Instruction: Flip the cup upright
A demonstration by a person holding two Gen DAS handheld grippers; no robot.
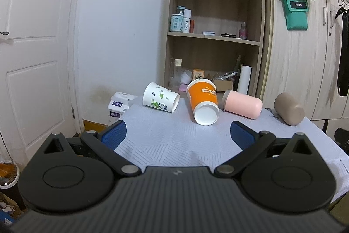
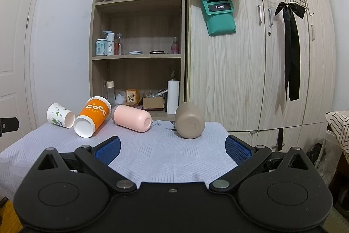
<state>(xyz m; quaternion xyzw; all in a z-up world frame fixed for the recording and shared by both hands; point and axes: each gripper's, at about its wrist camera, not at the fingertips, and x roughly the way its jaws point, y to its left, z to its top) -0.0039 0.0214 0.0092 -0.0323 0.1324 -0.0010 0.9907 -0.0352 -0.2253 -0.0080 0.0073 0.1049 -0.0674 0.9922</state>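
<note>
Several cups lie on their sides at the far edge of the white-clothed table (image 1: 174, 141): a white floral paper cup (image 1: 160, 97), an orange paper cup (image 1: 204, 99), a pink cup (image 1: 243, 103) and a brown cup (image 1: 289, 109). In the right wrist view they show as the floral cup (image 2: 60, 115), orange cup (image 2: 92, 116), pink cup (image 2: 132, 118) and brown cup (image 2: 189, 120). My left gripper (image 1: 177, 134) is open and empty, short of the orange cup. My right gripper (image 2: 172, 149) is open and empty, short of the brown cup.
An open wooden shelf (image 1: 214, 36) with bottles and boxes stands right behind the table, and a wardrobe (image 2: 250, 69) beside it. A tissue pack (image 1: 118, 105) sits off the table's left far corner. A door (image 1: 32, 58) is at the left.
</note>
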